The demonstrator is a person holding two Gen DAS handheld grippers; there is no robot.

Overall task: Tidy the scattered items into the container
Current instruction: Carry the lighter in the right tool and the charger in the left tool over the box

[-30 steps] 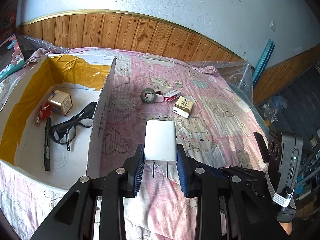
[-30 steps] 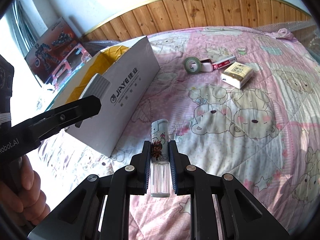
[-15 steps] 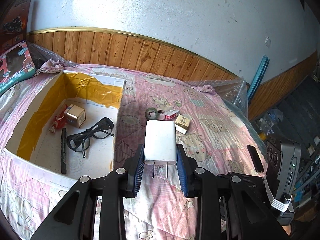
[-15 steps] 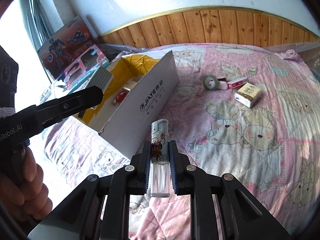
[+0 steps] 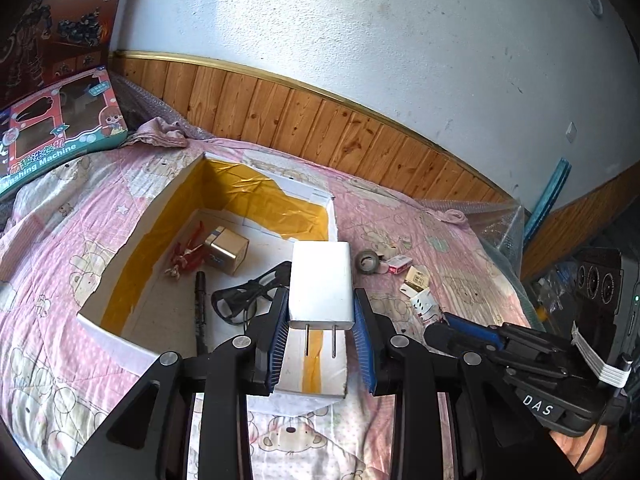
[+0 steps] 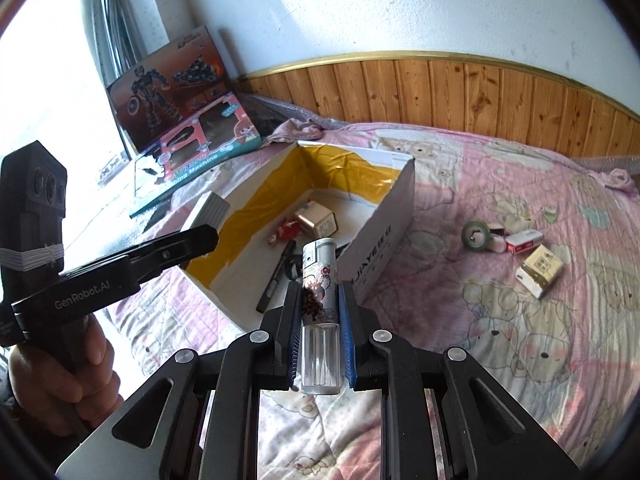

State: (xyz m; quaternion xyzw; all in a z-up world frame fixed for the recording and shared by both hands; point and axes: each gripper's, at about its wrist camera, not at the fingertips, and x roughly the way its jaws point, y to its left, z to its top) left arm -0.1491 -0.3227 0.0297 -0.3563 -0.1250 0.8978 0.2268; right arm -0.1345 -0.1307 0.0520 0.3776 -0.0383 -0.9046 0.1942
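Charger is sitting gripped in the left hand-held gripper above the box; only the right view is showing the lighter clamped in the right hand-held gripper.

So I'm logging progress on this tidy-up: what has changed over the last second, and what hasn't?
Both grippers rose and travelled toward the cardboard box. The left gripper carried the white charger over the box's near edge; the right gripper brought the lighter up to its near wall. Nothing was released or picked up. The tape roll and small boxes stayed on the bedspread, and the box contents stayed unmoved.
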